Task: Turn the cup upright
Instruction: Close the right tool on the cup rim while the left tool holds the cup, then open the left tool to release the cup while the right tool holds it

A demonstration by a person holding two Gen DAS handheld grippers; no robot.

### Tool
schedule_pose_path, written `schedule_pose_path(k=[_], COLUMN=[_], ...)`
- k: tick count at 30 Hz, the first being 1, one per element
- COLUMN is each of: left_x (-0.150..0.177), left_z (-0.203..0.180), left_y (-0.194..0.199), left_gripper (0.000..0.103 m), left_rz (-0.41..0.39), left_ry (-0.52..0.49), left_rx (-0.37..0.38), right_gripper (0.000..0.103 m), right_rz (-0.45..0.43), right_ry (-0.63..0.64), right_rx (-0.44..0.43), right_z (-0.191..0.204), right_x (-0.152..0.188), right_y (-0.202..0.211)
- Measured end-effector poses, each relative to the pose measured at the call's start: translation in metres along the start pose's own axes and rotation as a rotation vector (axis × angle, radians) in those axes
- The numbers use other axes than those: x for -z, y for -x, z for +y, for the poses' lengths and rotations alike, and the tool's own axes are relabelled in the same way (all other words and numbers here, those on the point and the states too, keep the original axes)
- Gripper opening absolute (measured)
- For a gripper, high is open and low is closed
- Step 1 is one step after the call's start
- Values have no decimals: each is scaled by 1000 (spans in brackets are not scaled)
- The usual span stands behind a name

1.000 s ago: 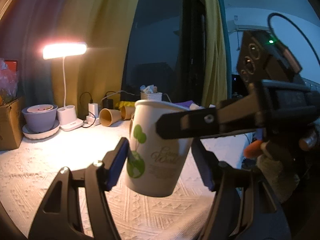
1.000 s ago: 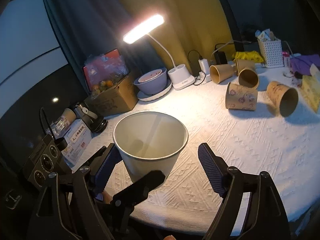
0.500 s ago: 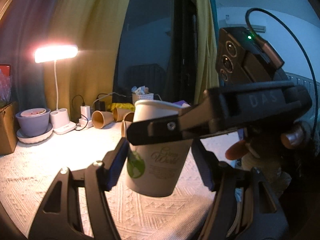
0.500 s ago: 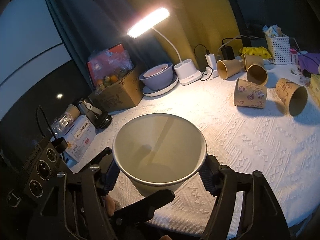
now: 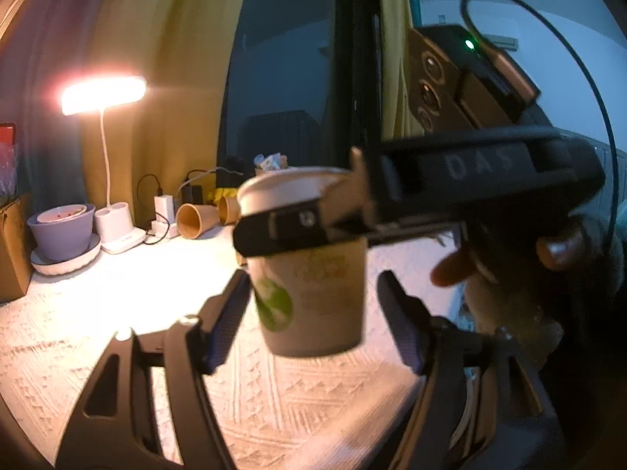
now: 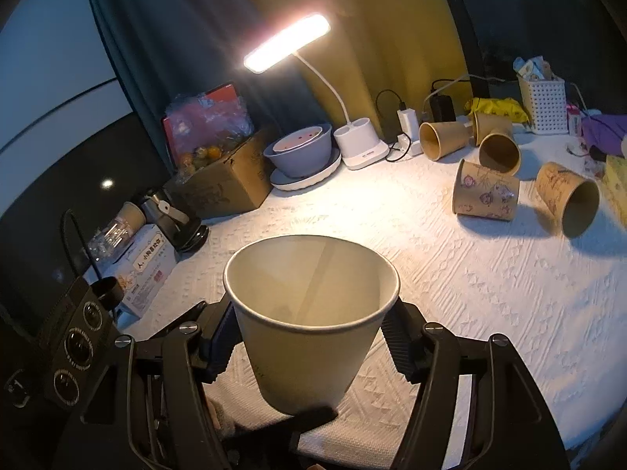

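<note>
A white paper cup with green print (image 5: pixel 309 297) is upright, held above the white tablecloth. In the right wrist view the cup (image 6: pixel 309 313) shows its open mouth, and my right gripper (image 6: pixel 309 340) is shut on its sides just under the rim. In the left wrist view the right gripper's black finger (image 5: pixel 282 231) crosses the cup near the rim. My left gripper (image 5: pixel 313 321) is open around the cup; its blue pads (image 5: pixel 227 321) stand apart from the cup wall.
Several brown paper cups (image 6: pixel 486 192) lie on their sides at the far right of the table. A lit desk lamp (image 6: pixel 360 145), a grey bowl on a plate (image 6: pixel 301 152), a cardboard box (image 6: pixel 223 184) and a white basket (image 6: pixel 542 103) stand at the back.
My right gripper has closed on the cup under the rim. My left gripper's pads have come off the cup wall and stand wider apart.
</note>
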State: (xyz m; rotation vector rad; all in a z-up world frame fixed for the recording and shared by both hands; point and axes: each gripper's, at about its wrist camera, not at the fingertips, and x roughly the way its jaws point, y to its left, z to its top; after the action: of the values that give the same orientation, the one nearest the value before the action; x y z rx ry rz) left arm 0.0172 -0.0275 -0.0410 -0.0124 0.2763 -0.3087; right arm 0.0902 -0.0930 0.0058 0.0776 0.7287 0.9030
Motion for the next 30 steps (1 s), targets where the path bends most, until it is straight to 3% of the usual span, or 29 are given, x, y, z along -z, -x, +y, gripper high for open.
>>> schedule_pose_path(k=[9, 20, 24, 30], left_x=[12, 30, 27, 17], left_z=[15, 47, 60, 95], left_y=[9, 27, 39, 47], left_gripper=[81, 81, 81, 81], left_rz=[33, 106, 92, 54], left_ry=[47, 122, 144, 261], left_rx=[-23, -95, -144, -199], right_gripper=[67, 67, 67, 67], right_rz=[-8, -42, -63, -101], right_ry=[44, 175, 248, 339], right_rx=[23, 136, 190, 255], right_z=[10, 23, 28, 33], right_x=[-8, -17, -17, -17], right_y=[-13, -31, -40, -55])
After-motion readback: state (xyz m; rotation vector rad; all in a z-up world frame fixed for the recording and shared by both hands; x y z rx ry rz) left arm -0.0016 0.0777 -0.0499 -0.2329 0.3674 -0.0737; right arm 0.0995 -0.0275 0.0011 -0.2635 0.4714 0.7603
